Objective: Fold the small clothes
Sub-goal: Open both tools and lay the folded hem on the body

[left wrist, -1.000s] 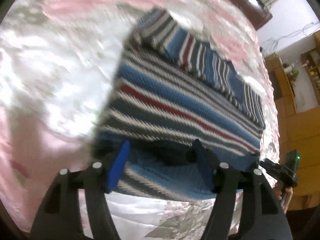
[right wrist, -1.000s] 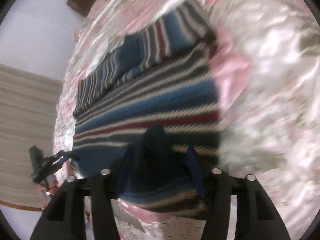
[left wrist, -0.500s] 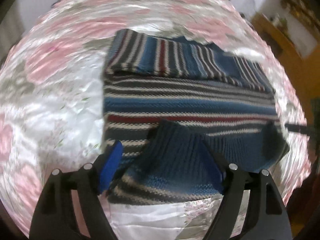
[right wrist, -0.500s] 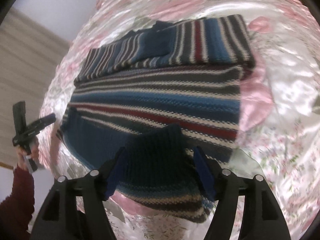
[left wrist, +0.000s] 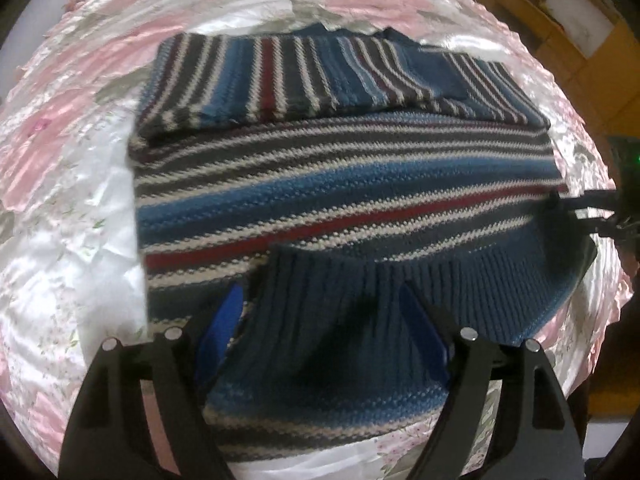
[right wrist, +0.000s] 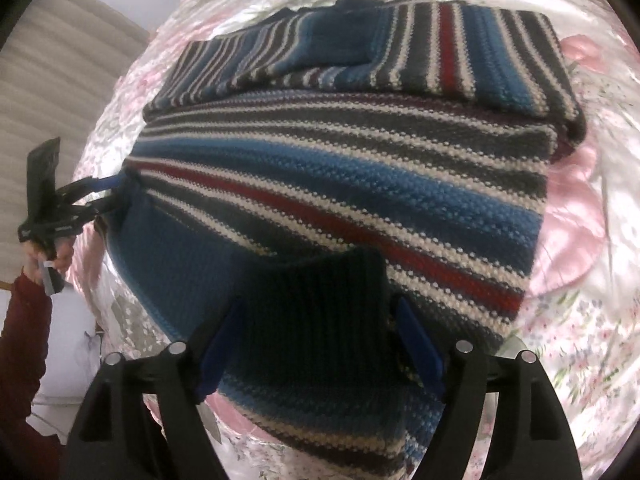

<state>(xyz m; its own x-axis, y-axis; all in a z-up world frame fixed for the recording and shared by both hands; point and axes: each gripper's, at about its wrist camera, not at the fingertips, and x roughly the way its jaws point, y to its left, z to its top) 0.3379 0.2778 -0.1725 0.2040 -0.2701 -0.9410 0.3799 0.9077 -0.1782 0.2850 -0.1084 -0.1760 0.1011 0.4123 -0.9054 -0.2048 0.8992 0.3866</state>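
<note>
Pink-and-white floral satin bedspread point(left wrist: 80, 208) fills both views; wooden furniture point(left wrist: 560, 12) shows at far right in the left wrist view, a pale ribbed wall point(right wrist: 60, 92) at far left in the right wrist view.

Striped knit sweater point(left wrist: 340, 184) lies flat across the bedspread, blue, grey, cream and red bands running left to right. Sleeves folded over along the far edge.

Left gripper point(left wrist: 320, 320): blue fingers spread, with the dark ribbed hem bunched and raised between them; whether they pinch it, cannot tell. Right gripper point(right wrist: 320, 332): same picture, ribbed hem corner standing up between spread fingers, grip unclear.

Right wrist view, far left: the other gripper's tips meet the sweater's left hem corner; a hand point(right wrist: 44, 256) in a dark red sleeve point(right wrist: 20, 360) holds its handle.
</note>
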